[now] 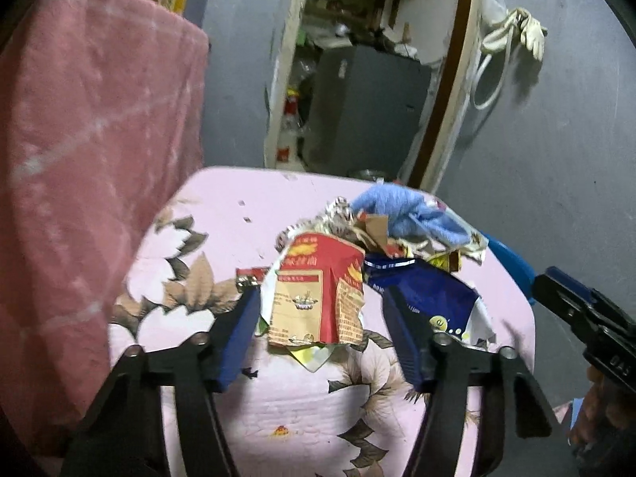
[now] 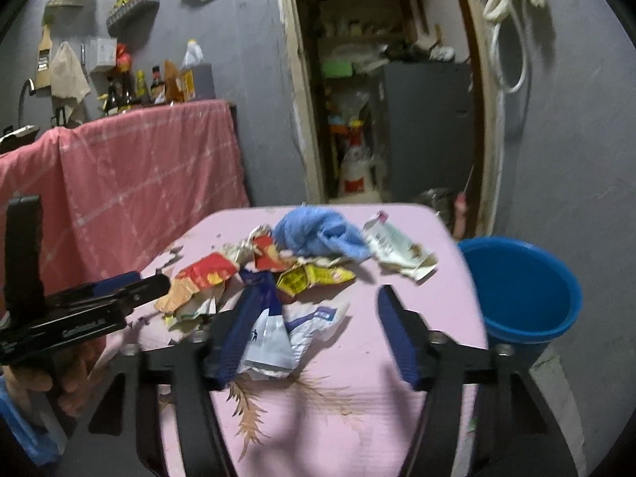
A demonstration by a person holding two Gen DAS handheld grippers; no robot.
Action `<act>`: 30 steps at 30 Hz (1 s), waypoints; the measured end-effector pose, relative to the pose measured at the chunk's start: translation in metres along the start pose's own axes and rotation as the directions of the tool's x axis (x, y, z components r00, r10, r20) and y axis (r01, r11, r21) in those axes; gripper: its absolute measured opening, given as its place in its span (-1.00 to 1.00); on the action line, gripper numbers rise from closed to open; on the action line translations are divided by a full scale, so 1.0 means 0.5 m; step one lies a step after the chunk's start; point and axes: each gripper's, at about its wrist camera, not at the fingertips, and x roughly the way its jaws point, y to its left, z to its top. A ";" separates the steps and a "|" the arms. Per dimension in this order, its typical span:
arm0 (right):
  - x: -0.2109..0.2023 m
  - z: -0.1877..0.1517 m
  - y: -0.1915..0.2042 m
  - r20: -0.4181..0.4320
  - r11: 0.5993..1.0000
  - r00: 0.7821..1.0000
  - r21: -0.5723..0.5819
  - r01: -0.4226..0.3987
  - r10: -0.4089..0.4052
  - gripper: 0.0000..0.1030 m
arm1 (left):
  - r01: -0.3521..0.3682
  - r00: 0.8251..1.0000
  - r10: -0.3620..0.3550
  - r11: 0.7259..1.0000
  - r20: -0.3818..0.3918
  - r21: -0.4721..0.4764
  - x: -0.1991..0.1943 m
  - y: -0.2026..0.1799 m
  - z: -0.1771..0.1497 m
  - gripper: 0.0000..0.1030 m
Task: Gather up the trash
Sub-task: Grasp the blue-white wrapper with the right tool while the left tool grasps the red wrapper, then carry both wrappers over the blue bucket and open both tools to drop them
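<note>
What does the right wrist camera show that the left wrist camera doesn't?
Only the right wrist view shows the whole blue bucket beside the table, the wall shelves and the white wrapper. Only the left wrist view shows the leaf print at the cloth's near left. Both show the trash pile, blue rag, red packet and doorway.

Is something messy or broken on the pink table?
Yes. Torn, crumpled wrappers lie heaped on the pink tablecloth with a balled-up blue cloth, and small scraps are scattered nearby. The red packet is ripped open. The blue bucket beside the table looks empty.
</note>
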 end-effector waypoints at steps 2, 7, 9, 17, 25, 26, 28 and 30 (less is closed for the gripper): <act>0.019 0.000 -0.001 -0.029 1.000 0.999 0.005 -0.028 0.029 -0.03 | 0.006 0.999 -0.006 1.000 -0.032 -0.001 0.016 0.003 -0.003 -0.05; 0.058 -0.001 0.011 -0.101 0.995 0.990 -0.003 -0.100 0.099 -0.24 | 0.011 0.997 -0.013 1.000 -0.078 -0.020 0.039 0.013 -0.006 -0.20; 0.073 -0.004 0.020 -0.131 0.993 0.984 -0.012 -0.119 0.116 -0.26 | 0.012 0.996 -0.014 1.000 -0.093 -0.027 0.044 0.019 -0.008 -0.30; 0.118 -0.019 0.030 -0.218 0.988 0.965 -0.004 -0.153 0.148 -0.44 | 0.001 0.992 -0.002 1.000 -0.125 -0.013 0.061 0.016 -0.006 -0.74; 0.123 -0.023 0.028 -0.234 0.985 0.957 0.010 -0.171 0.169 -0.50 | 0.000 0.995 -0.002 1.000 -0.100 -0.025 0.047 0.019 -0.006 -0.96; 0.122 -0.023 0.027 -0.233 0.985 0.957 0.014 -0.174 0.172 -0.51 | -0.002 0.996 -0.001 1.000 -0.093 -0.028 0.042 0.018 -0.006 -0.97; 0.117 -0.025 0.027 -0.225 0.984 0.958 0.014 -0.177 0.175 -0.55 | 0.003 0.997 -0.006 0.999 -0.077 -0.045 0.030 0.019 -0.006 -0.97; 0.108 -0.026 0.026 -0.208 0.983 0.961 0.021 -0.181 0.181 -0.57 | 0.006 0.999 -0.009 0.998 -0.050 -0.063 0.012 0.019 -0.007 -0.98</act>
